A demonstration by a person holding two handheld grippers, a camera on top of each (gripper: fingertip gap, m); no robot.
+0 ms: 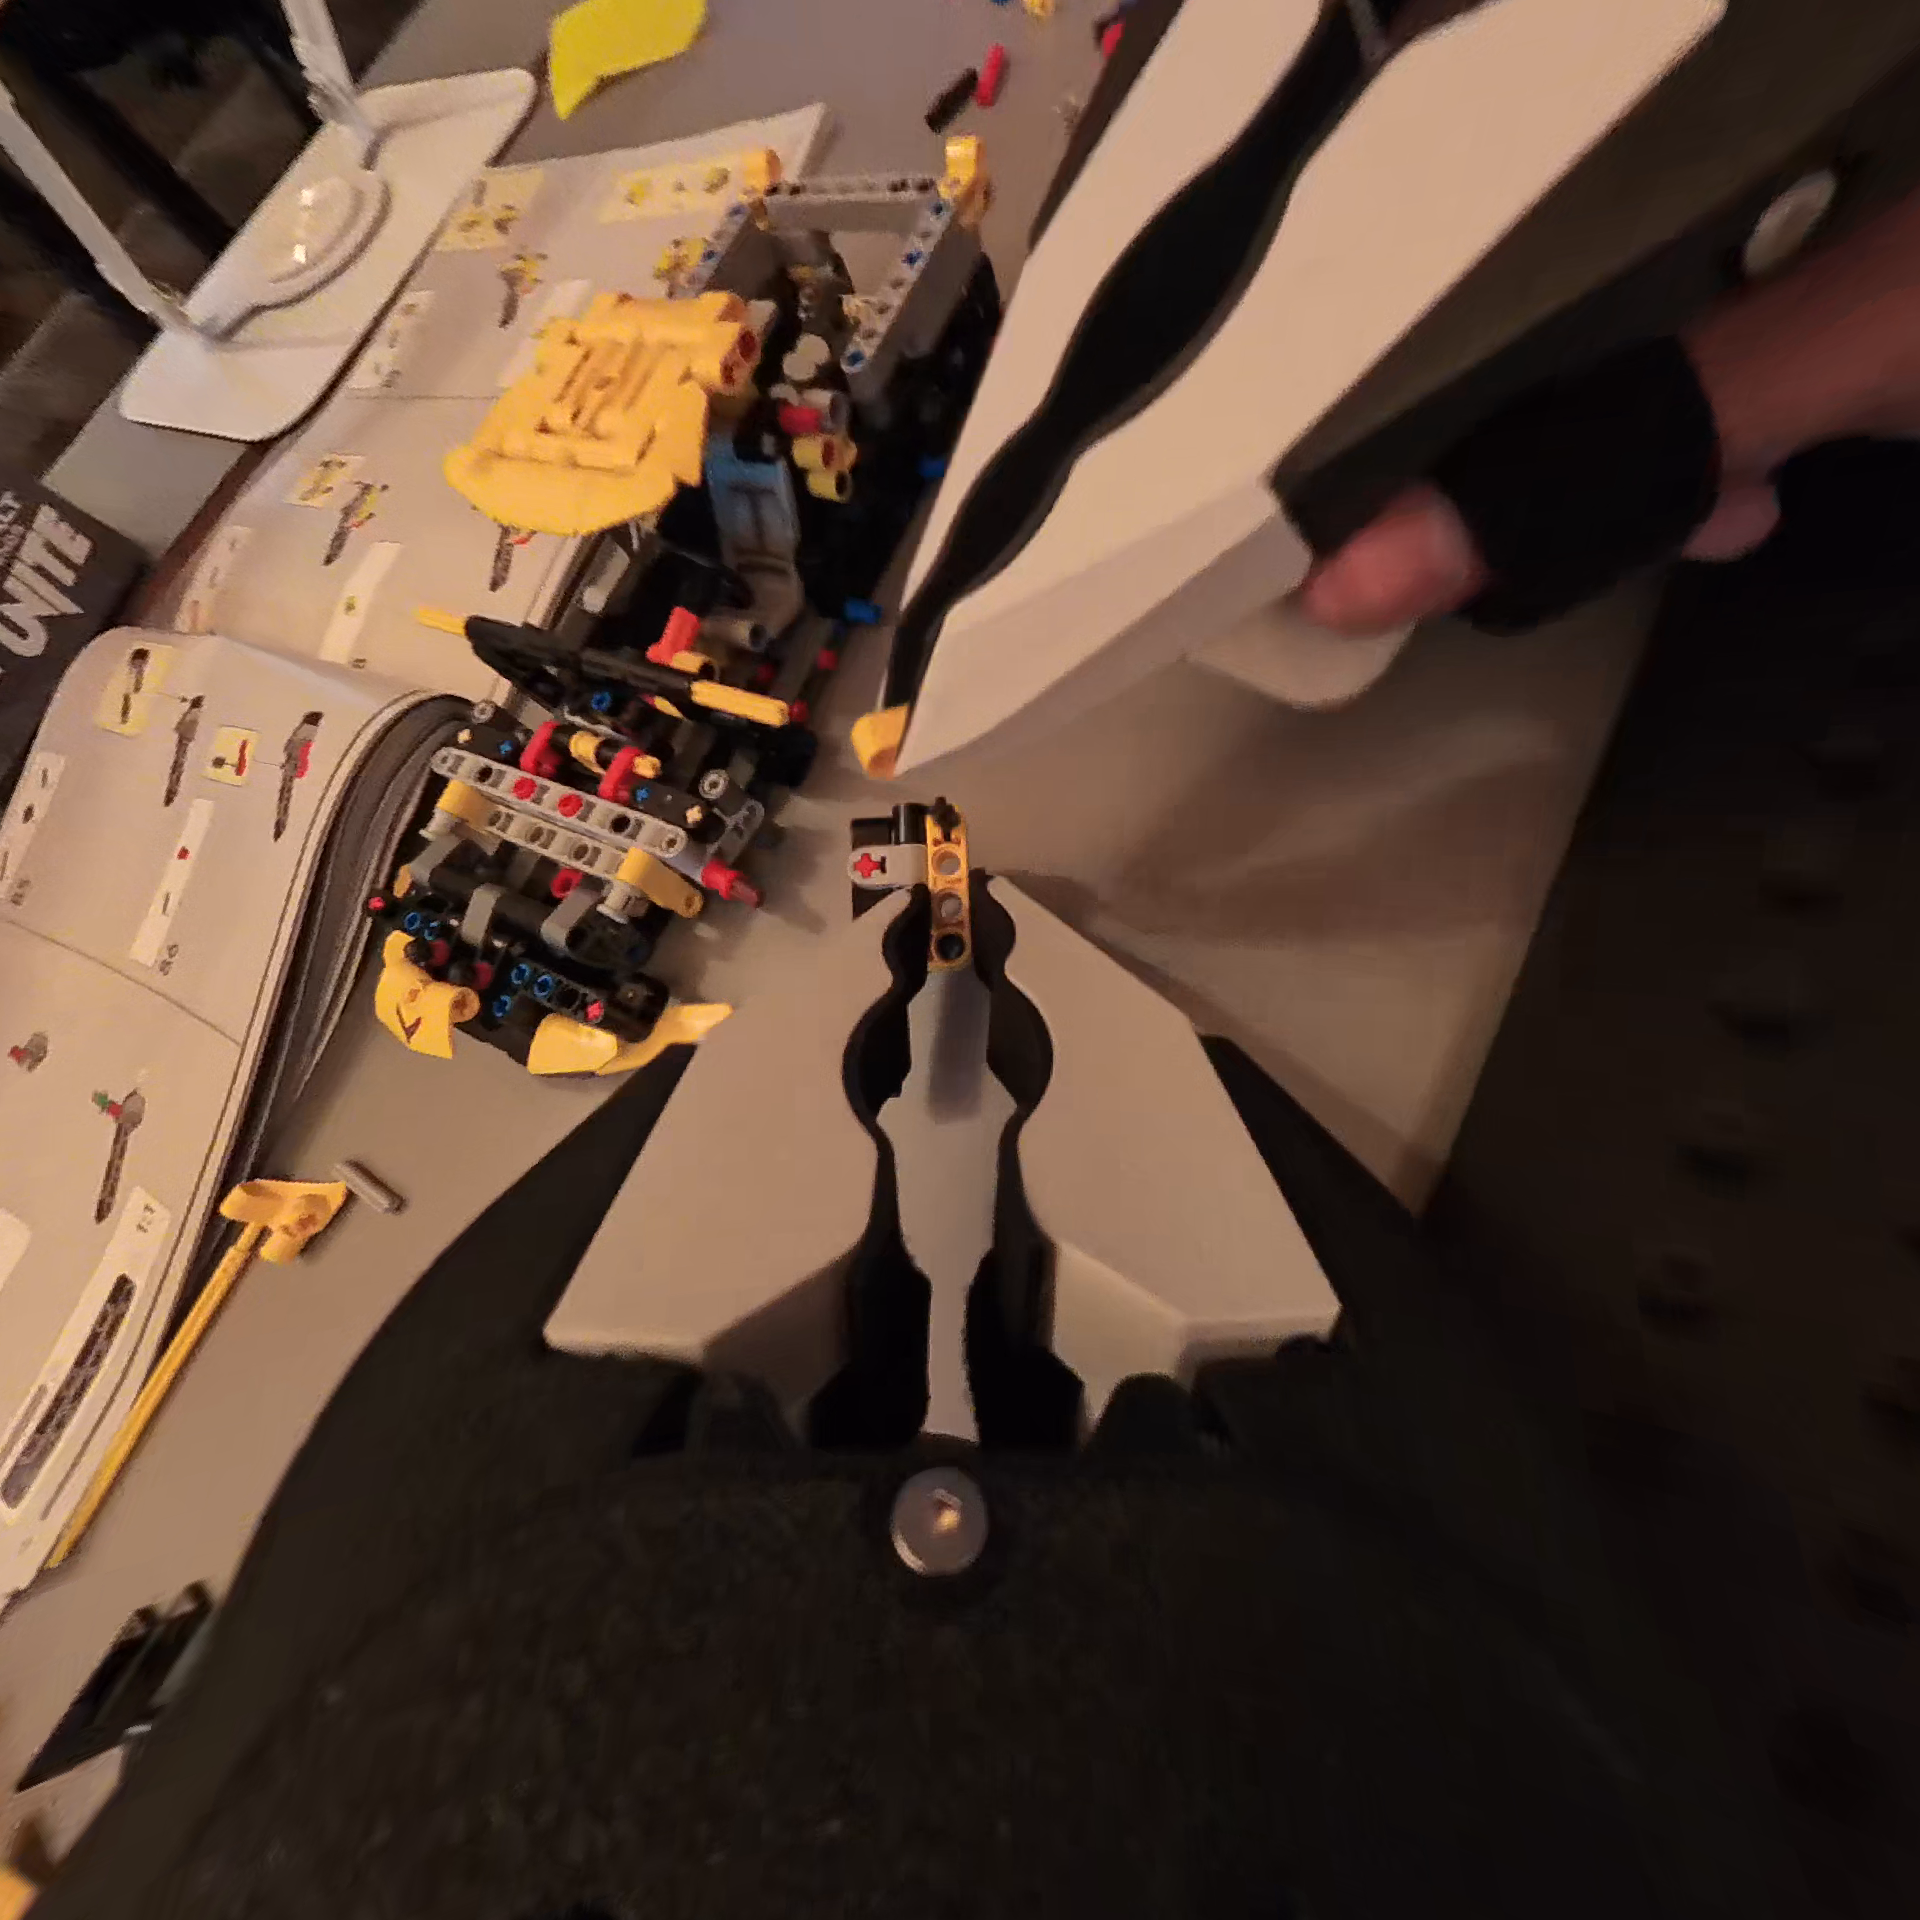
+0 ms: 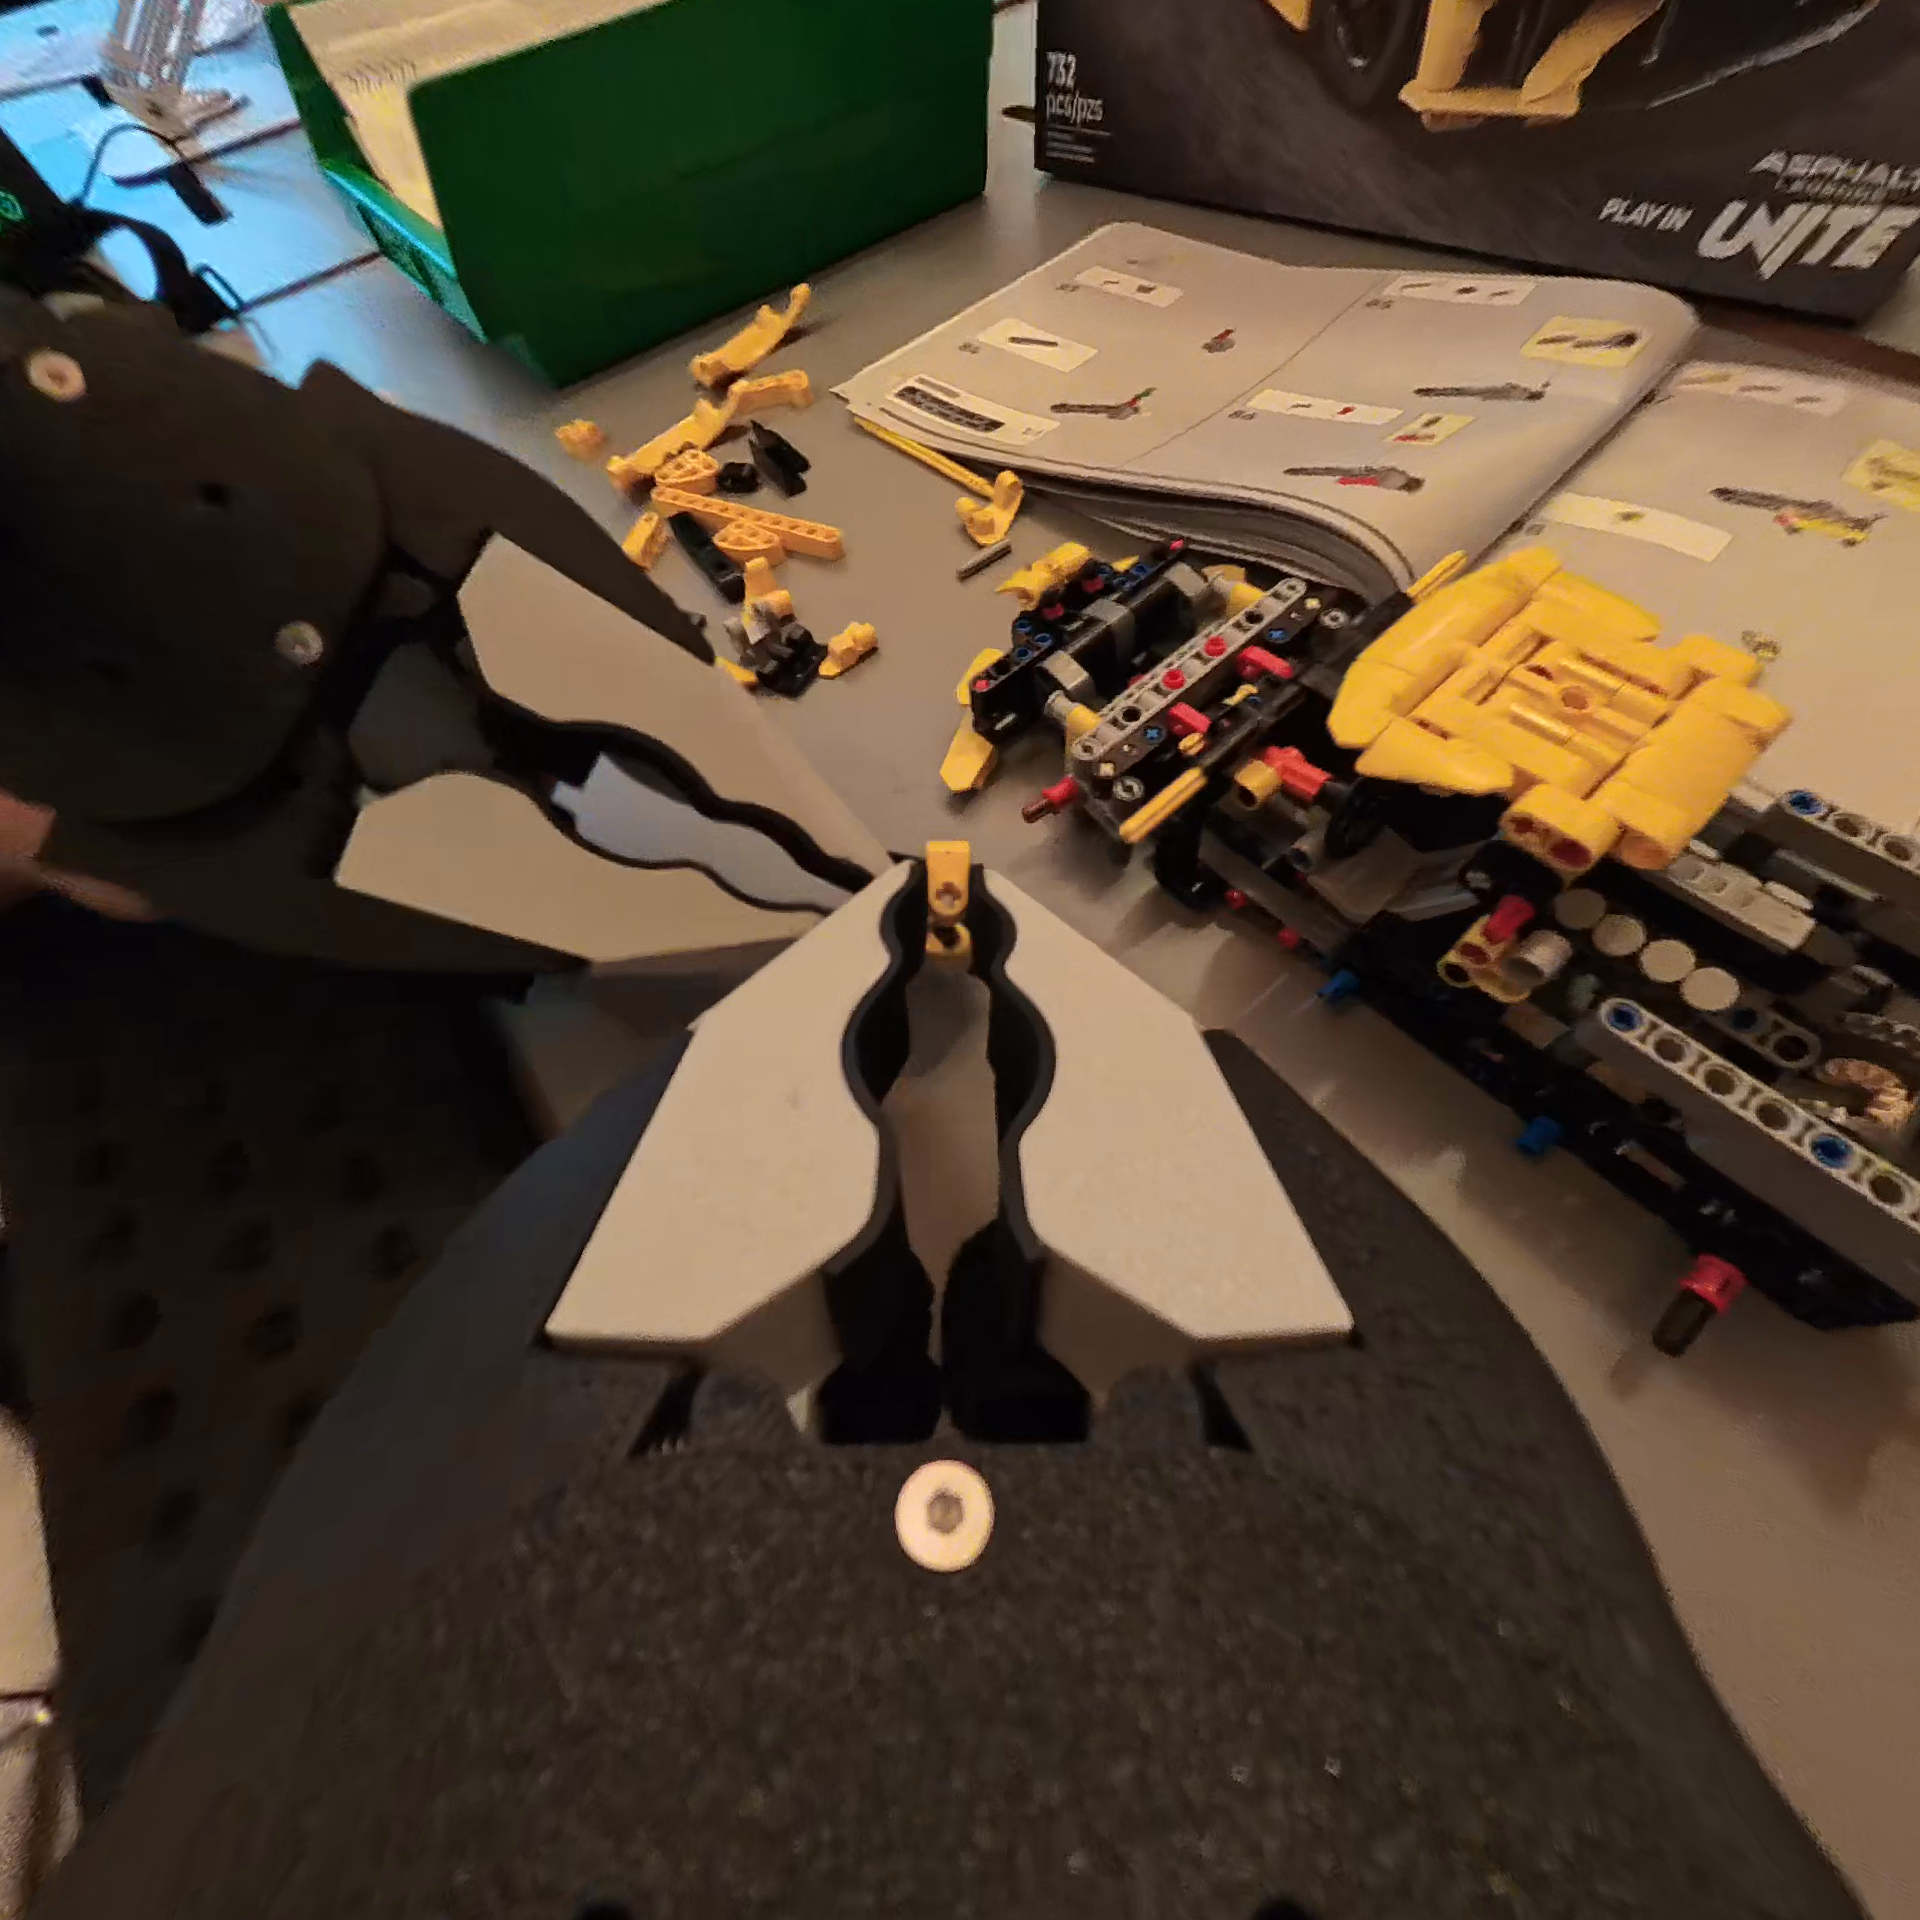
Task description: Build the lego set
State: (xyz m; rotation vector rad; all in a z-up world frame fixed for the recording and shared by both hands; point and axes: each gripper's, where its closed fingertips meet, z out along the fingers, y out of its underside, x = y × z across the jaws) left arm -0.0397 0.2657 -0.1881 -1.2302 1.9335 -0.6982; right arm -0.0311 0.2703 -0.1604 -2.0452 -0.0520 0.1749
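Observation:
My left gripper [image 1: 948,920] is shut on a small sub-assembly [image 1: 925,862]: a short yellow beam with grey and black pieces and a red axle end. My right gripper [image 2: 948,899] is shut on a small yellow connector [image 2: 948,868], which also shows in the left wrist view [image 1: 876,736]. The two gripper tips nearly meet above the grey table [image 2: 1091,935]. The right gripper [image 1: 896,750] comes in from the upper right in the left wrist view. The left gripper [image 2: 868,871] comes in from the left in the right wrist view. The part-built yellow and black car [image 1: 623,675] [image 2: 1455,831] lies beside them.
An open instruction booklet [image 2: 1299,416] [image 1: 156,883] lies under and behind the car. Loose yellow and black pieces [image 2: 727,499] lie near a green box [image 2: 675,156]. The set's dark box [image 2: 1455,104] stands behind. A yellow axle [image 1: 187,1351] and connector [image 1: 281,1210] lie by the booklet. My left and right fingertips are right by each other.

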